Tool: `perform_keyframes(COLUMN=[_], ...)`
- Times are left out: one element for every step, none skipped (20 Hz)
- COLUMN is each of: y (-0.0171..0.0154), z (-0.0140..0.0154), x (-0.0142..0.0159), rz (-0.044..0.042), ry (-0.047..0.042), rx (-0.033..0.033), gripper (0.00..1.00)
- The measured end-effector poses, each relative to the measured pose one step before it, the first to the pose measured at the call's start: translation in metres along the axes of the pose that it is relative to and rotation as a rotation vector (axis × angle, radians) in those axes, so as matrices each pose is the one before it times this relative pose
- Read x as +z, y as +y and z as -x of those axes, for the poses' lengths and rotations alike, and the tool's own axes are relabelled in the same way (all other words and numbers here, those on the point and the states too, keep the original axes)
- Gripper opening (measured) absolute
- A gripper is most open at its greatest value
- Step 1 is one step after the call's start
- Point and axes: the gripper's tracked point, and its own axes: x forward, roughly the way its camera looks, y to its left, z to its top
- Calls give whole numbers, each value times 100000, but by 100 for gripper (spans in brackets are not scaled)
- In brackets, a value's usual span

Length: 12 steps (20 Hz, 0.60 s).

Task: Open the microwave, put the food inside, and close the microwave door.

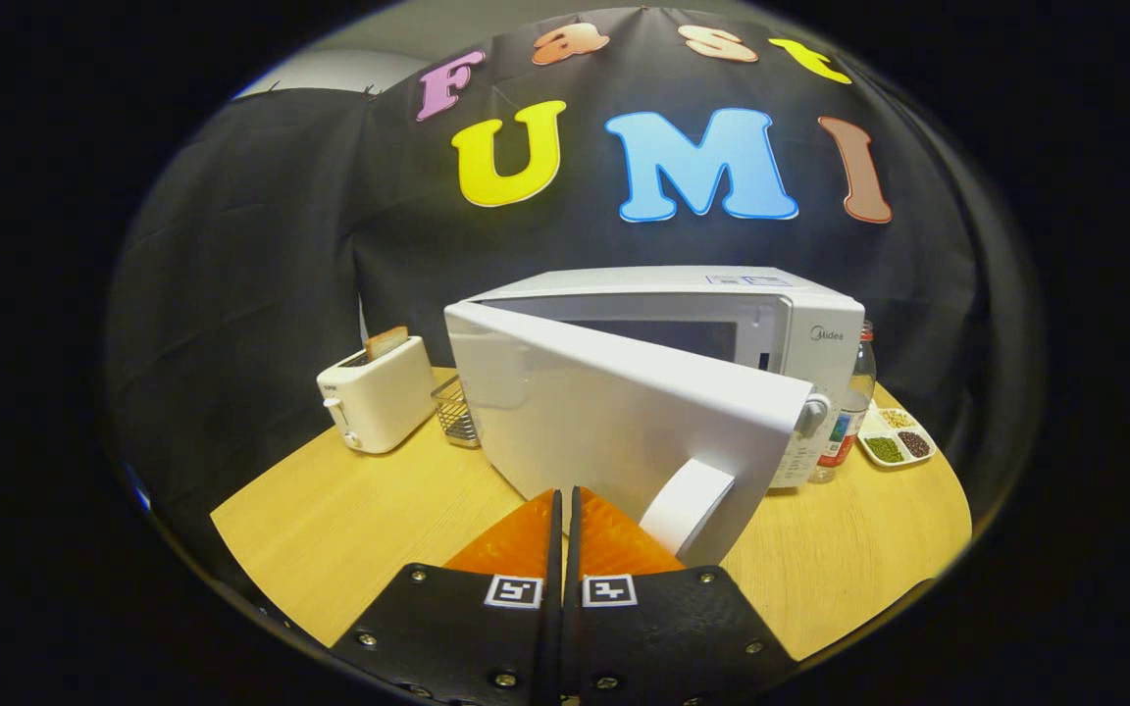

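One claw [565, 510] at the bottom middle of the frame, fingers pressed together with nothing between them, tips right up against the microwave [722, 333] door [614, 422], which hangs partway ajar in the center. Can't tell if it's swinging open or shut, and I can't see food inside. Toaster [379, 392] sits at left on the table [349, 510], a snack tray [897, 437] far right. If it's the closing step, next move is probably a steady push on the door.

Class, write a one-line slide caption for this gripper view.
Closed gripper pressing against the half-open microwave door, toaster alongside.
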Motion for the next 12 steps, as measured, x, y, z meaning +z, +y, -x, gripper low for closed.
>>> perform_keyframes(y=[-346, -305, -281, -213, -266, -180, -232, -208, -383, -552, -416, -156], z=[-357, -292, -327, -326, -475, -394, -439, -426, -456, -604, -500, -557], x=[171, 242, 100, 168, 214, 145, 68, 120, 157, 205, 221, 121], rz=[-17, 154, 102, 208, 393, 189, -165, -330, -367, -230, -245, -710], ry=[-235, -94, -40, -37, -216, -84, 73, 136, -143, -462, -311, -137], rx=[-495, -486, -384, -364, -376, -231, -227, -290, -823, -1232, -1096, 107], gripper=[1, 1, 1, 1, 1, 1, 1, 1, 1, 1, 1, 1])
